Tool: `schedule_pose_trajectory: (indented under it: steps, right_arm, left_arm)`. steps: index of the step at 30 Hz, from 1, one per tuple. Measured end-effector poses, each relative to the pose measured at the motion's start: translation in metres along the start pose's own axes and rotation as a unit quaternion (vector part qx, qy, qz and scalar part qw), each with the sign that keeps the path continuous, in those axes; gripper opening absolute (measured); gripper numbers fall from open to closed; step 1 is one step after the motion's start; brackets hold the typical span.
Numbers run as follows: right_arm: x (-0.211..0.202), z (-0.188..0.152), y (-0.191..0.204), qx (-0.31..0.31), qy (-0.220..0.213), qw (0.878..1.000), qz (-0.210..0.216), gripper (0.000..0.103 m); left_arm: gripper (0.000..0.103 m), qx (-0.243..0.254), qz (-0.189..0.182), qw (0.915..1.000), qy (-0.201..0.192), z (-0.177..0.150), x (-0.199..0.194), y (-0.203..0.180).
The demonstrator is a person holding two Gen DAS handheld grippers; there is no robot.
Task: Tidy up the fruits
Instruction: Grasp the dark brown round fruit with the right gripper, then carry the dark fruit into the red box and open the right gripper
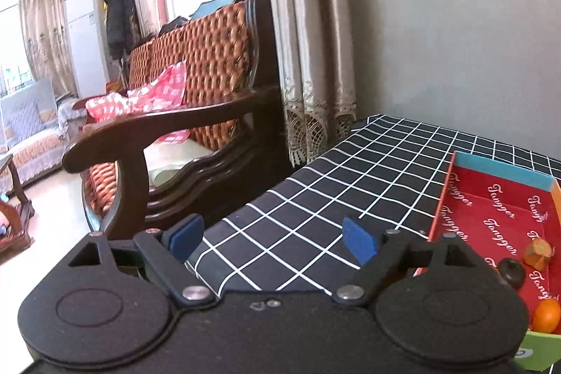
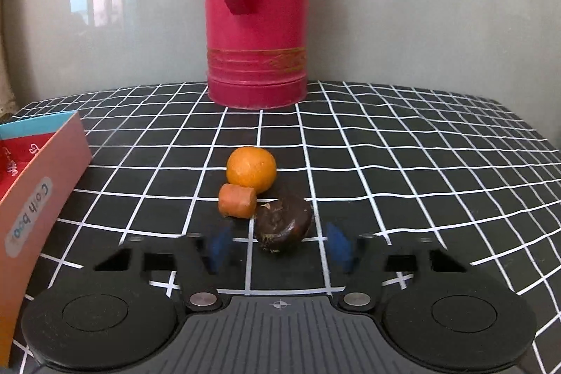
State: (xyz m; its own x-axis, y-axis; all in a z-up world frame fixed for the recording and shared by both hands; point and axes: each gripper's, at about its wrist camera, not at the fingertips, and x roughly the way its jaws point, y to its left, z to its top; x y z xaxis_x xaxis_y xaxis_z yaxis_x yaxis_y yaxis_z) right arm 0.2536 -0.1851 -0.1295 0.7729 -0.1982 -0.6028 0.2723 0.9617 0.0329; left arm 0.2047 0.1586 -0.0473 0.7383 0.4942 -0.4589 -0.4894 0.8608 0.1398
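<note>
In the right wrist view an orange [image 2: 251,168], a carrot piece [image 2: 237,201] and a dark brown water chestnut [image 2: 283,222] lie together on the black checked tablecloth. My right gripper [image 2: 278,247] is open, its blue pads blurred, with the chestnut just ahead between the fingers. In the left wrist view my left gripper [image 1: 271,239] is open and empty over the cloth, left of the red box [image 1: 491,209]. The box holds a carrot piece [image 1: 537,253], a dark chestnut [image 1: 512,273] and an orange [image 1: 545,315].
A tall red thermos [image 2: 257,13] stands at the back by the wall. The red box's outer wall [image 2: 38,195] is at the left in the right wrist view. A wooden sofa [image 1: 196,114] and curtains [image 1: 308,41] stand beyond the table's left edge.
</note>
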Motion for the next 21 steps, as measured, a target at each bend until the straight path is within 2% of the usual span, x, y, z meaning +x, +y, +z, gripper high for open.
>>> schedule_pose_trajectory:
  steps: [3,4,11,16,21]
  right_arm:
    - [0.004,0.000,0.001,0.000,0.002,1.000,0.002,0.040]
    - [0.005,0.001,0.001,-0.001,0.002,1.000,0.003,0.033]
    - [-0.001,-0.003,0.003,0.003,-0.014,0.999,0.030,0.033]
    - [-0.023,-0.008,0.019,-0.022,-0.050,0.997,0.061,0.033]
    - [-0.047,-0.011,0.038,-0.028,-0.074,0.984,0.161,0.033]
  left_arm:
    - [0.080,-0.001,-0.001,1.0000,0.008,-0.001,0.001,0.002]
    - [0.080,-0.001,-0.001,1.0000,0.008,-0.001,0.001,0.002]
    - [0.080,-0.003,0.002,0.9999,0.011,-0.002,0.001,0.001]
    - [0.080,-0.007,0.003,0.9998,0.019,-0.002,0.004,0.003]
    - [0.080,-0.023,0.005,0.9990,0.038,-0.002,0.011,0.010]
